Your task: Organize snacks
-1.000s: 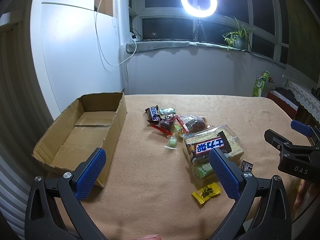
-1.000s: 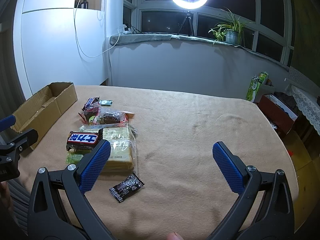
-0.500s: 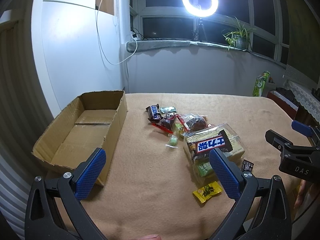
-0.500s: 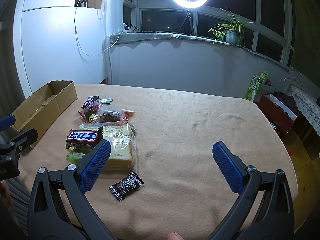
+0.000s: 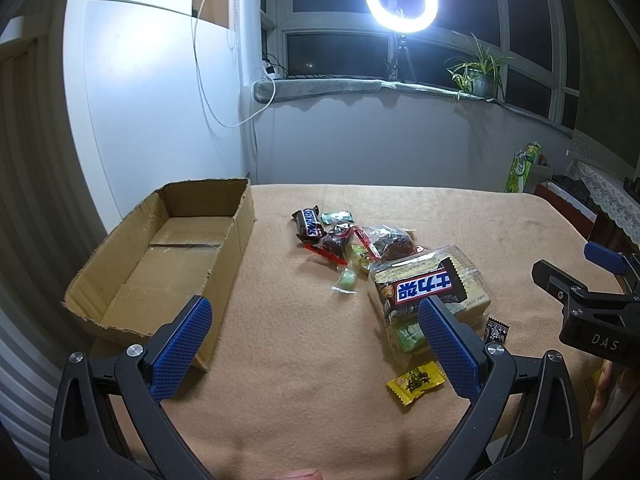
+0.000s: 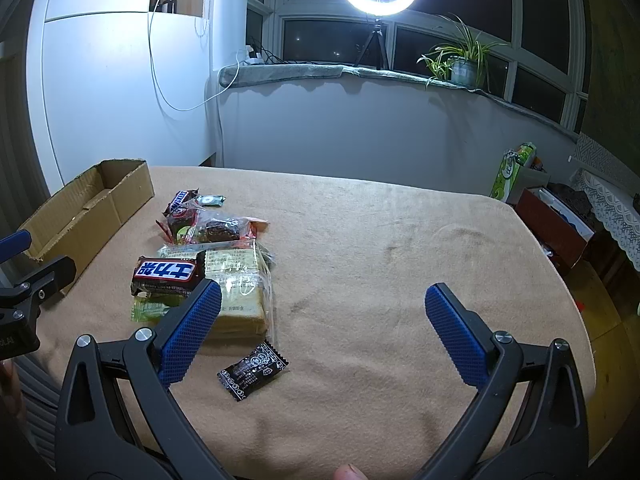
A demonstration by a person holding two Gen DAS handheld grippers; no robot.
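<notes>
A tan-blanketed table [image 5: 304,360] carries an open cardboard box [image 5: 168,256], with a snack pile [image 5: 384,256] just right of the box, a yellow candy [image 5: 416,382] and black candy [image 6: 253,370] nearer the camera.

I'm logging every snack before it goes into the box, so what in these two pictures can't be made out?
- Green packet: mostly under the bread pack in both views; type unreadable.
- Small wrappers under the red-trimmed bags: overlapped in both views, so their count is uncertain.
- Cardboard box: in the right wrist view, its near wall hides the floor.
- Black candy: print too small in the left wrist view.
</notes>
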